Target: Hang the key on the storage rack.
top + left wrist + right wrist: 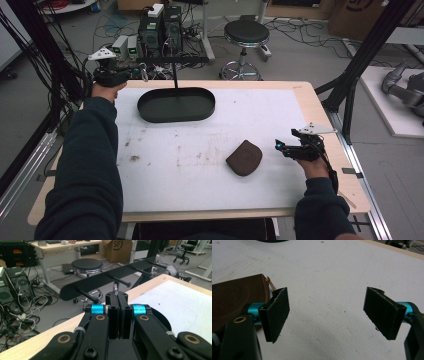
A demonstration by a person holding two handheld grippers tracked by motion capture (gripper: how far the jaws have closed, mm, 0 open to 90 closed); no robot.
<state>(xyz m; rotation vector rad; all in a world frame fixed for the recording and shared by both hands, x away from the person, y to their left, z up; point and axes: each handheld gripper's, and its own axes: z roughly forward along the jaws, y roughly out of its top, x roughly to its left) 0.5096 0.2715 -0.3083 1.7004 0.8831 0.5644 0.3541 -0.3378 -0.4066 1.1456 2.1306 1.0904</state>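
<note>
While the left tongs, pinched on a small metal ring at the frame's upper left, near the hook rack, should hang it next, the right tongs gape beside the brown pouch.

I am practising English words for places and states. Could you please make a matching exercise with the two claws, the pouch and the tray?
Things:
1. left claw
2. right claw
3. pouch
4. oval tray

Descriptions:
a. black, at the far side of the white mat, below the peg rack
b. jaws wide apart, nothing between them
c. brown, lying flat on the mat
d. shut on a small metal piece

Pairs: 1-d, 2-b, 3-c, 4-a
</note>
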